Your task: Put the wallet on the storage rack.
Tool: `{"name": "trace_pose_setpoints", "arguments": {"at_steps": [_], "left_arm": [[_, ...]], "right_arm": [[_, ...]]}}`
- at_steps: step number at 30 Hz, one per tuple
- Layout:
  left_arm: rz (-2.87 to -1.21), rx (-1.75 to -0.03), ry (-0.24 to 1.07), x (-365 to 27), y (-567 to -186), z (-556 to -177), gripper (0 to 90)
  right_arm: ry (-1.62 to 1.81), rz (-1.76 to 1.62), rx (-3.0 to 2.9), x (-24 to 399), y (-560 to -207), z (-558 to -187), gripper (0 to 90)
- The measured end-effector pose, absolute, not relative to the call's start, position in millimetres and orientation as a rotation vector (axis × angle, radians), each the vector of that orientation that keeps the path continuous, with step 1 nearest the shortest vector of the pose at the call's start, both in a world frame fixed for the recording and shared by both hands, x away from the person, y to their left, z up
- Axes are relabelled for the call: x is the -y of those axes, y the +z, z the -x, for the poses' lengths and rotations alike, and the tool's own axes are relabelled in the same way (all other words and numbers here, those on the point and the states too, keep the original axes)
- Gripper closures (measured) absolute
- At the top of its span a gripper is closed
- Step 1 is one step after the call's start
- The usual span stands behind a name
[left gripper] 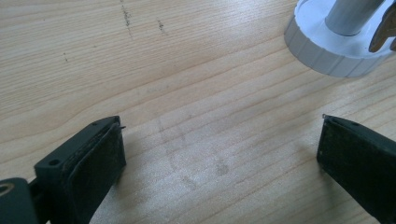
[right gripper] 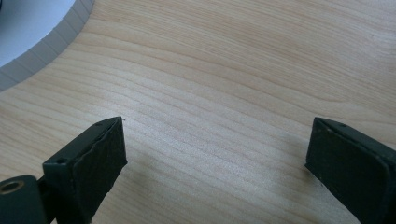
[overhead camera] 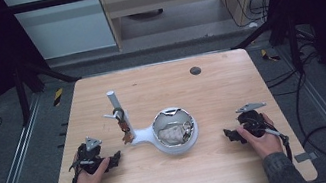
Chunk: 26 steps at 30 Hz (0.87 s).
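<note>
A white stand lies mid-table: a round bowl (overhead camera: pixel 181 148) joined to a small base with an upright grey post (overhead camera: pixel 114 102). Brownish pieces (overhead camera: pixel 124 128) hang from hooks on the post, and pale crumpled contents lie in the bowl. My left gripper (overhead camera: pixel 114 159) rests on the table left of the stand, open, with bare wood between its jaws (left gripper: pixel 219 154); the ribbed white base (left gripper: pixel 322 56) is just ahead. My right gripper (overhead camera: pixel 229 134) rests to the right of the bowl, open over bare wood (right gripper: pixel 215 158), with the bowl's ribbed wall (right gripper: pixel 44 53) at the upper left.
The wooden table (overhead camera: pixel 222 91) has a small dark round spot (overhead camera: pixel 195 70) near its far edge. Black frame bars and cables surround the table on the floor. A cable trails from the right gripper off the table's right side.
</note>
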<state>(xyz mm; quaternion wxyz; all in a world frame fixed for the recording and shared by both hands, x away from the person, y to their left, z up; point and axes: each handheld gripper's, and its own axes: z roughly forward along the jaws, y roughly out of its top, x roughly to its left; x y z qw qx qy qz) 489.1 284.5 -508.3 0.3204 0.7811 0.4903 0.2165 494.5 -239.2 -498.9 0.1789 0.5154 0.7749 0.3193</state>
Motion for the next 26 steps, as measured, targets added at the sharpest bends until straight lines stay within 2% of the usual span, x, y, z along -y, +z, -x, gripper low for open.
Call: {"name": "trace_pose_setpoints", "arguments": {"at_steps": [14,26], "left_arm": [[-2.054,-1.287,0.568,-284,-508,-489,0.0],[-2.059,-1.284,0.565,-285,-508,-489,0.0]], "right_arm": [[0.896,-1.441,-2.161,231,-508,-495,1.3],[0.899,-1.414,-2.106,229,-513,-489,1.8]]}}
